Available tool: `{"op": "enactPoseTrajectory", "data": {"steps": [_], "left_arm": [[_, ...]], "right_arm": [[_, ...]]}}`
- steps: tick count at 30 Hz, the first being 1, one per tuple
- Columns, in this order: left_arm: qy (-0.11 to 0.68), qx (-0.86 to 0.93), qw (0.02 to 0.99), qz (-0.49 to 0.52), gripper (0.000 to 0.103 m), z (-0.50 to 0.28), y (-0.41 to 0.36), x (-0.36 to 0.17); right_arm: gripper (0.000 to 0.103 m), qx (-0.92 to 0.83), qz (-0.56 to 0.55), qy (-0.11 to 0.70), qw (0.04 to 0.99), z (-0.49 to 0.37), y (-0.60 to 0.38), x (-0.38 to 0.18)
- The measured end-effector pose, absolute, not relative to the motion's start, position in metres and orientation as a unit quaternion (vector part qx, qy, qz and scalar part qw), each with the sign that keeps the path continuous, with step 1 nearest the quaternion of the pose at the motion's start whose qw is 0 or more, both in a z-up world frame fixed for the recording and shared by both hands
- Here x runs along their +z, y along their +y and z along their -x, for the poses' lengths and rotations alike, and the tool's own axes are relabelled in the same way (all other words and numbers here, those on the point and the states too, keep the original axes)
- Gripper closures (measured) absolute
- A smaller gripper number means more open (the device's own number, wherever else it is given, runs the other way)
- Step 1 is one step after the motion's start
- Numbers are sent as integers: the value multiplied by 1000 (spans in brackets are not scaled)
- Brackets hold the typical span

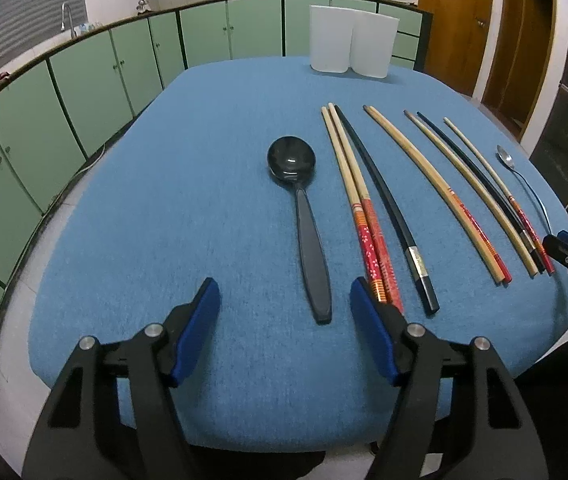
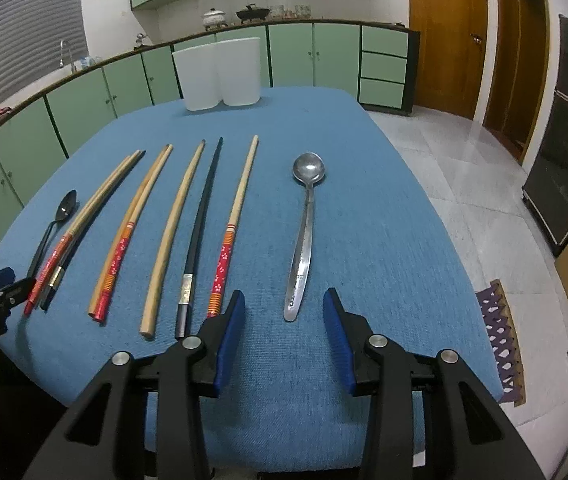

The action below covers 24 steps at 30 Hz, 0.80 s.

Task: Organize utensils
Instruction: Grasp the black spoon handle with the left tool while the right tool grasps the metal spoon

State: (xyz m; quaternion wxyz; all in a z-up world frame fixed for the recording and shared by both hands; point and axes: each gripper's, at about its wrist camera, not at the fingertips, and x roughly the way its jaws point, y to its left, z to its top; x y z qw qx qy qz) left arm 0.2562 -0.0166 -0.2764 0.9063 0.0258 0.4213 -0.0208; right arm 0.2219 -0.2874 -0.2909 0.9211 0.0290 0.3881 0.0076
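Note:
A black plastic spoon (image 1: 302, 208) lies on the blue table (image 1: 187, 184), bowl away from me. My left gripper (image 1: 286, 292) is open and empty, its fingers either side of the spoon's handle end. Several wooden and black chopsticks (image 1: 368, 216) lie in a row to its right; they also show in the right wrist view (image 2: 171, 232). A steel spoon (image 2: 304, 236) lies right of them. My right gripper (image 2: 281, 304) is open and empty, just behind the steel spoon's handle end. Two white holder cups (image 1: 352, 42) stand at the table's far edge.
The black spoon (image 2: 53, 228) shows at the left in the right wrist view, the steel spoon (image 1: 520, 180) at the right in the left wrist view. Green cabinets (image 1: 83, 76) run behind the table. A tiled floor (image 2: 464, 168) and a wooden door (image 2: 444, 28) lie to the right.

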Motion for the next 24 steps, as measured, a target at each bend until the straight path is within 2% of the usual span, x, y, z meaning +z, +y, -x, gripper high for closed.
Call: {"op": "enactPoseTrajectory", "data": {"steps": [3, 5, 8, 15, 24], "left_arm": [[415, -27, 909, -22, 53, -255, -17, -276], [413, -34, 910, -23, 73, -252, -17, -275], [414, -53, 909, -13, 91, -252, -18, -274], [412, -59, 909, 6, 91, -254, -15, -267], [357, -69, 931, 15, 91, -250, -13, -207]], "right_arm": [[76, 9, -19, 384, 923, -222, -285, -292], [80, 9, -14, 381, 924, -224, -285, -292], [90, 11, -23, 381, 924, -226, -288, -292], [93, 16, -34, 378, 925, -225, -293, -286], [94, 27, -29, 333, 942, -217, -297, -231]]}}
